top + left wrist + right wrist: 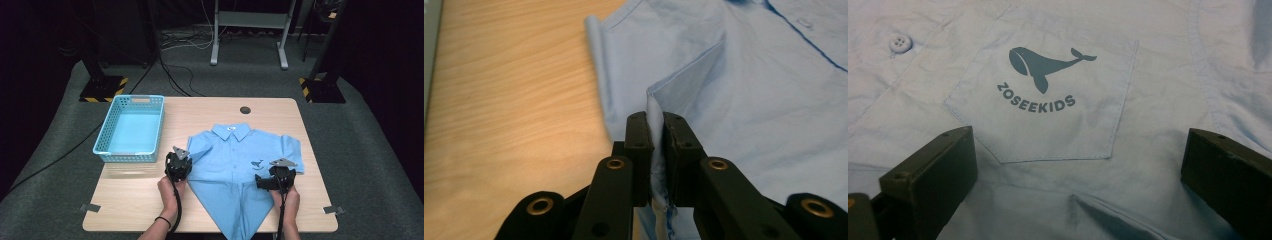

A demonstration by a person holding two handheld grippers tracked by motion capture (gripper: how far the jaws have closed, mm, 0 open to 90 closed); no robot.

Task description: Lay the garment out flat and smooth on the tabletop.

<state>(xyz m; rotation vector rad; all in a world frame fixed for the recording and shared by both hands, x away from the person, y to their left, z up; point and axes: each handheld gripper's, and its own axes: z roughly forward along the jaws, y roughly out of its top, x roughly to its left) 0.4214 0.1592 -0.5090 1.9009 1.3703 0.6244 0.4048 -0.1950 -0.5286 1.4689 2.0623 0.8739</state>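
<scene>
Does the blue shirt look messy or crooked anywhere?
A bit. The shirt lies flat up top, but its lower part is folded inward to a point that hangs off the table's near edge. The left hand-held gripper pinches a ridge of cloth at the shirt's side. The basket sits straight. No damage shows.

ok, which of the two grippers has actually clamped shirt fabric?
The left gripper: its fingers pinch a fold of the light blue cotton shirt. The right gripper is open.

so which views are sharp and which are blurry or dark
High view: soft and low in detail, dark surroundings, table evenly lit. Left gripper view: shirt fairly sharp, the near jaws slightly soft, their lower parts dark. Right gripper view: whale print crisp, dim bluish light, jaws dark at both edges.
</scene>
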